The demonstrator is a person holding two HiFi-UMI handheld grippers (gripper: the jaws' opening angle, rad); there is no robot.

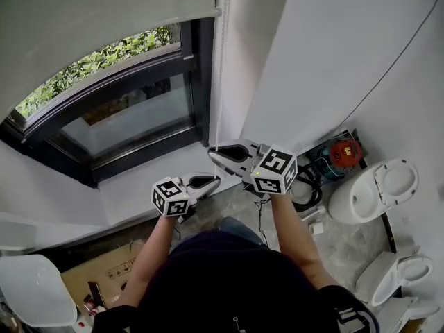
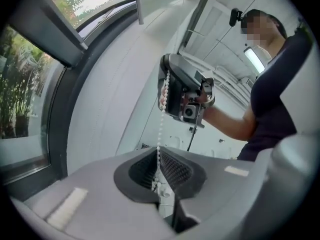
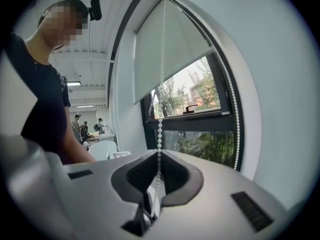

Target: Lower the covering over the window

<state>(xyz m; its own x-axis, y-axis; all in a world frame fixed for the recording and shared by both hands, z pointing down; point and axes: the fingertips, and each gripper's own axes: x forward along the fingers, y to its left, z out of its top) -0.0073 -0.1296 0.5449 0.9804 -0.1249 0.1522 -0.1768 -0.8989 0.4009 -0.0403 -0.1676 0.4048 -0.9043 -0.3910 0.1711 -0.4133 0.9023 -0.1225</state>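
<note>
The left hand-held gripper (image 2: 159, 186) is clamped shut on the bead chain (image 2: 161, 129), and the right hand-held gripper (image 3: 154, 196) pinches the same chain higher up — both beside the window (image 1: 132, 116), whose roller blind (image 1: 104, 12) covers only its top.

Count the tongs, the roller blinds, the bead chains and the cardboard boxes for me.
Grey handheld tongs with marker cubes: 2, the left tongs and right tongs, both shut on the chain
Pale fabric roller blind: 1
White plastic bead chain: 1
Brown cardboard box: 1
Total: 5
</note>
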